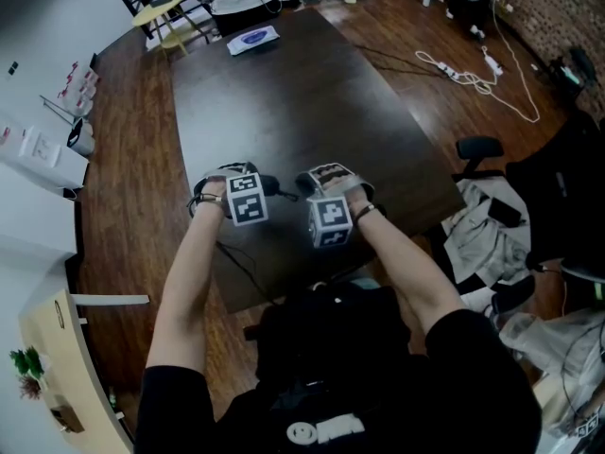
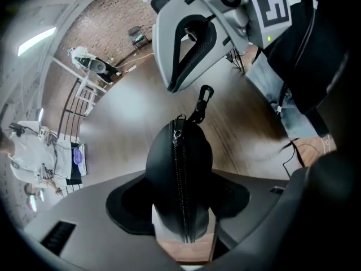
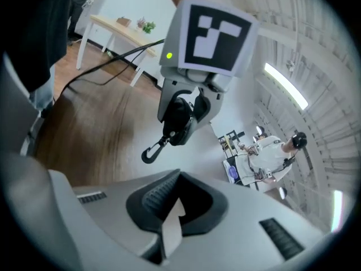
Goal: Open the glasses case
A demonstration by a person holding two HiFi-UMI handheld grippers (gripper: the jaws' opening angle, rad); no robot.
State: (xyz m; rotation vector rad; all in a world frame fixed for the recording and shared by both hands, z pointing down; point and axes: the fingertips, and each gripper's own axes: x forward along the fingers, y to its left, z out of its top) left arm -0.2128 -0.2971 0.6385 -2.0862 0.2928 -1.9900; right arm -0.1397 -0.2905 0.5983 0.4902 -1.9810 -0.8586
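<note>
A black zippered glasses case (image 2: 181, 174) stands on edge between the jaws of my left gripper (image 2: 183, 210), which is shut on its two sides. The zip runs up the middle to its pull (image 2: 179, 122), and a black carabiner clip (image 2: 202, 97) hangs off the far end. In the right gripper view the left gripper (image 3: 183, 114) holds the case (image 3: 178, 122) just above the table with the clip (image 3: 152, 150) dangling. My right gripper (image 3: 171, 222) is shut with nothing in it, its tip (image 2: 176, 78) close to the clip end. Both grippers (image 1: 248, 197) (image 1: 329, 211) hover side by side over the table's near part.
The dark table (image 1: 284, 93) stretches away with a white and blue sheet (image 1: 253, 39) at its far end. A cable (image 1: 241, 263) crosses its front edge. An office chair with clothes (image 1: 492, 216) stands at the right, white cords (image 1: 473, 69) lie on the wood floor.
</note>
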